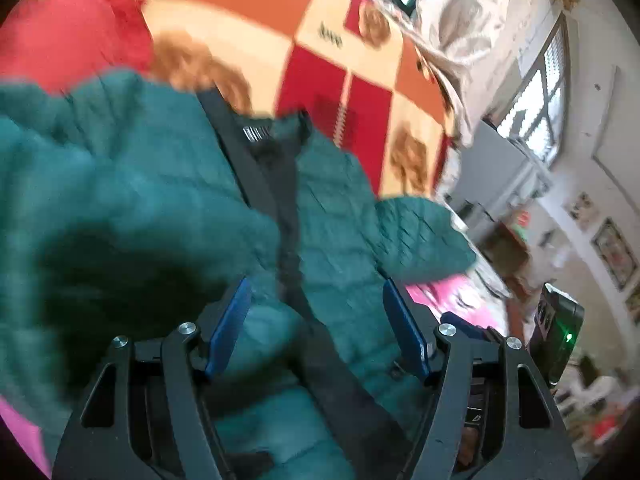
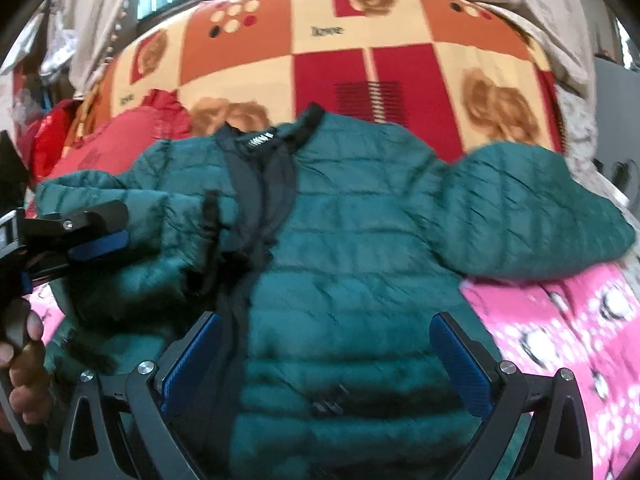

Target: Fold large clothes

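One big bed is covered by a blanket of red, orange and cream squares with brown roses (image 2: 340,24), and a bright pink sheet with white dots (image 2: 560,320) lies on the near side. On top of both lies a dark green puffy quilted jacket (image 2: 352,248), front side up, with its dark collar toward the far side of the bed. One sleeve (image 2: 532,216) is spread out flat to the right. The other side of the jacket is bunched up on the left. A red puffy piece of clothing (image 2: 120,132) sits behind the jacket at the left.

The right hand-held gripper (image 2: 326,364) hangs over the lower part of the jacket, its blue pads far apart with nothing squeezed between them. The left hand-held gripper (image 1: 316,328) is over the jacket's dark zipper strip (image 1: 288,216), and its blue pads are apart too; cloth lies under them, not pinched. A person's hand (image 2: 20,360) holds its handle at the left edge.
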`<state>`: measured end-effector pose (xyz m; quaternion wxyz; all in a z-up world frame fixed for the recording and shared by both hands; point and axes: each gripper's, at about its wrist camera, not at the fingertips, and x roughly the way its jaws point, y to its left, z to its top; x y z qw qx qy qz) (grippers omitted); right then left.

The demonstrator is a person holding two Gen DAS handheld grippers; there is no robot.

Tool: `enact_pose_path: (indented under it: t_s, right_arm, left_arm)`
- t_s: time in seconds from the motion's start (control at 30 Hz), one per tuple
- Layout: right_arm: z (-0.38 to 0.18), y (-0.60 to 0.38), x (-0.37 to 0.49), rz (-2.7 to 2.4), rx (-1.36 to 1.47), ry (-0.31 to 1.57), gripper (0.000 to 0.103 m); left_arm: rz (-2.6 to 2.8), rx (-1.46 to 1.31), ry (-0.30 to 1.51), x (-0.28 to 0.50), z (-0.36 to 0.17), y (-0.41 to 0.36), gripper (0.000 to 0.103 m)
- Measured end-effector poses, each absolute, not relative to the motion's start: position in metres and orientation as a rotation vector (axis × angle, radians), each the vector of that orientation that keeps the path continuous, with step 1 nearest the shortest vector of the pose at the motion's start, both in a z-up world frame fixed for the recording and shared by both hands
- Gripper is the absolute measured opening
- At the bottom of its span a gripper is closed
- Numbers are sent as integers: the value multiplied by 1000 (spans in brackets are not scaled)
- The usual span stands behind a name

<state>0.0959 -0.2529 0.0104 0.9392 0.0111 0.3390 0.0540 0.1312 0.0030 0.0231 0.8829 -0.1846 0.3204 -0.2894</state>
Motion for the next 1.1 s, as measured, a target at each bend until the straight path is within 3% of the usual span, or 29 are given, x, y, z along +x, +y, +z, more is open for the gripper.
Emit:
enact_pose_path:
  t_s: [0.33, 0.57, 0.63, 0.7, 0.8, 1.0, 1.1]
  right_arm:
    - [-5, -196, 176, 544, 132, 768, 103]
    - [-45, -182, 218, 702, 219, 913, 100]
    - [-45, -179, 219, 753, 229, 904, 86]
    - [-40, -180, 215, 782, 244, 863, 61]
    - [-34, -180, 209, 827, 249, 820, 42]
    - [-23, -178, 198, 815, 209, 757, 10]
    - [-12, -186, 195, 761, 198, 714, 7]
  left_arm:
    - [-63, -199, 387, 92, 55, 42, 68]
    - [88, -261, 482, 113, 30, 70, 68]
    - [100, -300, 533, 121, 18, 77, 68]
    - [108, -323, 564, 126, 11, 81, 68]
    - [123, -338, 577, 128, 8, 82, 68]
    - [134, -331, 576, 127, 8, 82, 68]
    - [127, -338, 573, 127, 9, 83, 68]
